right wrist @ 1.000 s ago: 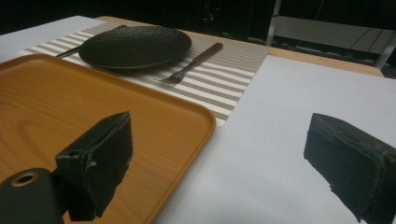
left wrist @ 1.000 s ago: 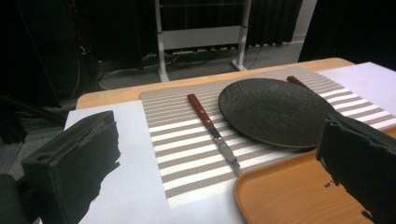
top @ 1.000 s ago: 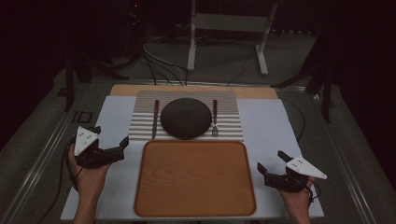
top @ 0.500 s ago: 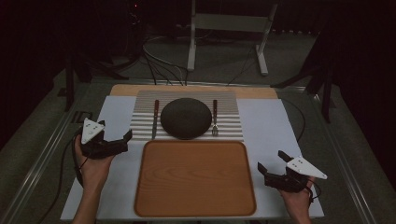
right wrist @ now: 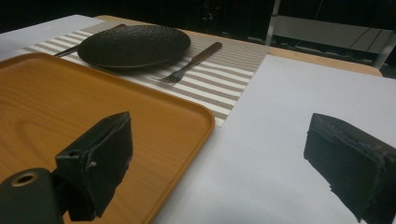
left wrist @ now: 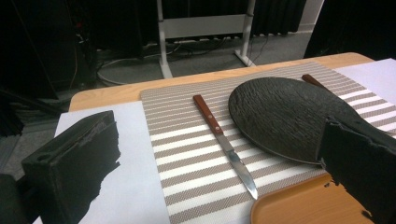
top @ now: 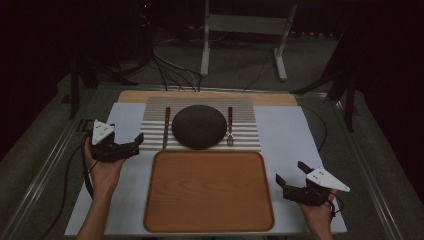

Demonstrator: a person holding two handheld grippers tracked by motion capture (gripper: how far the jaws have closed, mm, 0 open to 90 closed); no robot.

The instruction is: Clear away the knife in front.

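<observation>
Two black two-jaw grippers are held above a white sheet covering the table [top: 285, 130]. The left gripper [top: 131, 145] is seen with jaws spread wide and nothing between them, just beside the striped grey-and-white placemat [top: 247, 127]. The right gripper [top: 291, 173] is likewise wide open and empty, right of the orange wooden rectangular tray [top: 209, 192]. On the placemat, a dark textured round plate [top: 199, 126] is flanked by a wooden-handled knife [left wrist: 223, 142] and a wooden-handled fork [right wrist: 191, 62].
</observation>
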